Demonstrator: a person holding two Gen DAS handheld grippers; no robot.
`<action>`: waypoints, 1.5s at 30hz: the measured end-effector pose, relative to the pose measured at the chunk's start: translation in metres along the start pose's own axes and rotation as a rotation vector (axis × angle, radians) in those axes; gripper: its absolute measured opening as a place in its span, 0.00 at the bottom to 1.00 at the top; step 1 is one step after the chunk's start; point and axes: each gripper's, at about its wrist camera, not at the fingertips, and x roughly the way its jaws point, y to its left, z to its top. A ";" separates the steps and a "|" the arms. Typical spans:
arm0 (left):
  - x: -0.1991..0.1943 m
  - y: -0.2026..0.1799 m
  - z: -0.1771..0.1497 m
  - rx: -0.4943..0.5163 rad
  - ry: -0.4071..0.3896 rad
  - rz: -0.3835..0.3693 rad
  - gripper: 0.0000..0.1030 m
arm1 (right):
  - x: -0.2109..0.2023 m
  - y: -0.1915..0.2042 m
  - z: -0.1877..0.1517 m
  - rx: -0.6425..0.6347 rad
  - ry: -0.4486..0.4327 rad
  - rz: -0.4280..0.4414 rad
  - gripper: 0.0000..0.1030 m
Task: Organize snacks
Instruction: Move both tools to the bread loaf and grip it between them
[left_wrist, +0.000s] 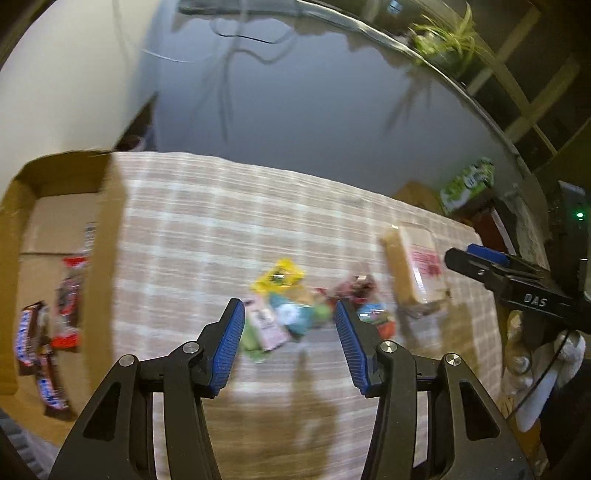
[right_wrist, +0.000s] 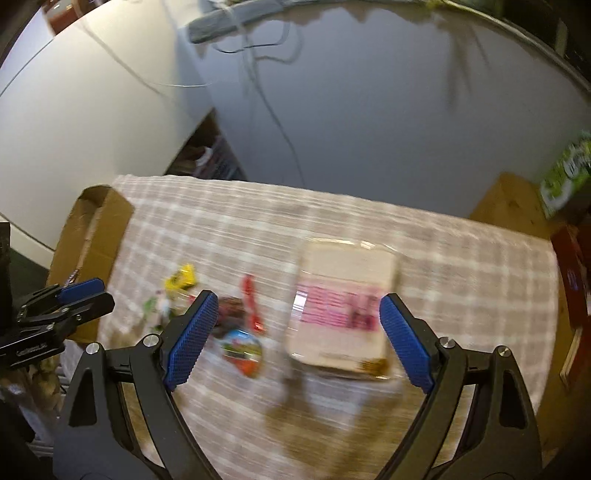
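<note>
Blue-padded and spread wide, the right gripper (right_wrist: 295, 339) is hanging empty above the checked tablecloth (right_wrist: 461, 266), its fingers framing the clear-wrapped tray pack with the pink label (right_wrist: 341, 306) that is lying flat on the cloth. Just to the left of that pack, the loose snacks are sitting in a small heap: a round colourful packet (right_wrist: 242, 349), a red wrapper (right_wrist: 251, 302), a dark one and a yellow packet (right_wrist: 181, 278), all blurred by motion. The left gripper (left_wrist: 290, 347) is likewise standing apart with nothing between its pads, hovering over that heap, where a pink packet (left_wrist: 267, 325), something green and the yellow one are lying touching each other. Off to the left edge of the table, the open cardboard box (left_wrist: 107, 236) is already holding several chocolate bars (left_wrist: 37, 354) on its floor, so the sorting is judged partly done. For the step in hand, probably a pick from the cloth, each gripper is best lowered squarely over a single item: the right one needs its full spread to straddle the tray pack across its narrower width, while the left should single out one packet at the heap's edge so its neighbours are not dragged along. Crinkly film is likely to slip, so a firm, centred close would help.
</note>
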 end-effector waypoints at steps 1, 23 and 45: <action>0.005 -0.008 0.001 0.007 0.009 -0.010 0.47 | 0.001 -0.007 -0.002 0.011 0.005 0.002 0.89; 0.094 -0.122 0.022 0.170 0.148 -0.183 0.47 | 0.040 -0.085 -0.002 0.216 0.110 0.282 0.85; 0.130 -0.120 0.029 0.122 0.210 -0.237 0.45 | 0.066 -0.084 0.000 0.246 0.188 0.328 0.58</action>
